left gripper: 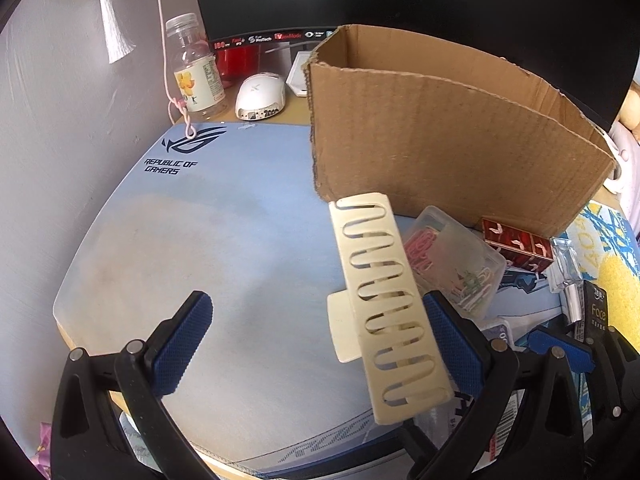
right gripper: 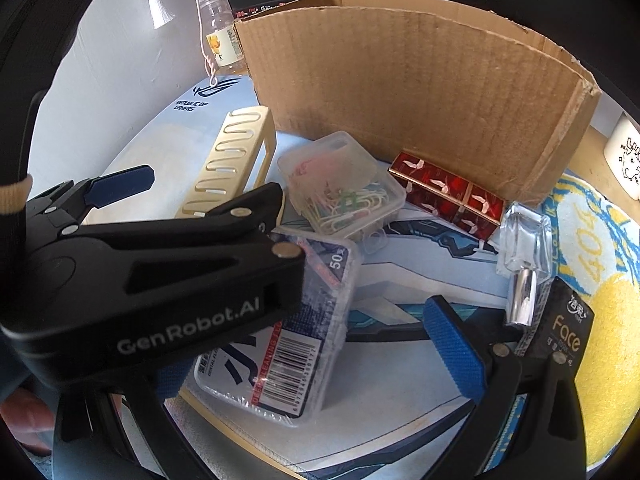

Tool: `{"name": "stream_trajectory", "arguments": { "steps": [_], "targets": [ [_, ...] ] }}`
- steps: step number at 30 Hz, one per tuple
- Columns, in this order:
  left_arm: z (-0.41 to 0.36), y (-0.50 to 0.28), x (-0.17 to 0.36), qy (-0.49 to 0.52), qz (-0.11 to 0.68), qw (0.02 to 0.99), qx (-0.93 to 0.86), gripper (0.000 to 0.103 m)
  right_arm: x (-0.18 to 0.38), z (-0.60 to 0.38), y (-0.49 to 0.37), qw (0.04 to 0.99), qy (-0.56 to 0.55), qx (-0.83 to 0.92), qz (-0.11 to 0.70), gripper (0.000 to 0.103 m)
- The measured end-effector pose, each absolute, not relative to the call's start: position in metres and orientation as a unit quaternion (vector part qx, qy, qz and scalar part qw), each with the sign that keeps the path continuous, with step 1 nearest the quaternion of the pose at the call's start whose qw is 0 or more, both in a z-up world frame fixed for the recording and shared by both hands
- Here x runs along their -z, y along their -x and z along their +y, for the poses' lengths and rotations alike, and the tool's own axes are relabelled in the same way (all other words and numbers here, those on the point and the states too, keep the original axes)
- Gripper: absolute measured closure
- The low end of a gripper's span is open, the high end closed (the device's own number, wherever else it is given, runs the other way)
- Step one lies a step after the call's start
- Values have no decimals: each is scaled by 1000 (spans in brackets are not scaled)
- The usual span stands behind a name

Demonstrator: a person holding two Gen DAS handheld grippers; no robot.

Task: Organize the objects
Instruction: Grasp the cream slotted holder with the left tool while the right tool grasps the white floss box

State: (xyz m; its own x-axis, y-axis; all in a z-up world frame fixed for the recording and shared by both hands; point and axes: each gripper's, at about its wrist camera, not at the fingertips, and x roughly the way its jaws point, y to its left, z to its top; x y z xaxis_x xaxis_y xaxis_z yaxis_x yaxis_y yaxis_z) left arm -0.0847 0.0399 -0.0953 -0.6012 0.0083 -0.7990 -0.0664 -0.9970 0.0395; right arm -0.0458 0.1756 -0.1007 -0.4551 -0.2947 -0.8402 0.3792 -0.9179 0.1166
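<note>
cardboard box, "republic of gamers" mat, "face" pack, "genrobot.ai" left gripper

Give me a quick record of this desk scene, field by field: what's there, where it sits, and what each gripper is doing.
surface: blue desk mat
container: cardboard box, open top, at the back of the mat
left gripper: open, cream hair claw leaning against one finger
right gripper: open, holding nothing, over the clutter
in front of box: clear paper clip case, red box, glass bottle
nearest items: floss pick pack, black tissue pack
behind mat: white mouse, plastic bottle
</note>
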Motion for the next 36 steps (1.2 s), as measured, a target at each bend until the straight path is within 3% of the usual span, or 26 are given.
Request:
{"name": "stream_trajectory", "arguments": {
  "steps": [10, 14, 36],
  "targets": [
    [30, 94, 109, 469, 21, 3, -883, 0, 106, 165, 43, 166, -479, 856, 104, 0],
    [23, 98, 116, 485, -16, 18, -874, 0, 107, 166, 44, 166, -480, 855, 101, 0],
    [25, 99, 112, 475, -11, 22, -880, 0, 106, 168, 39, 158, -481, 857, 100, 0]
  ]
}}
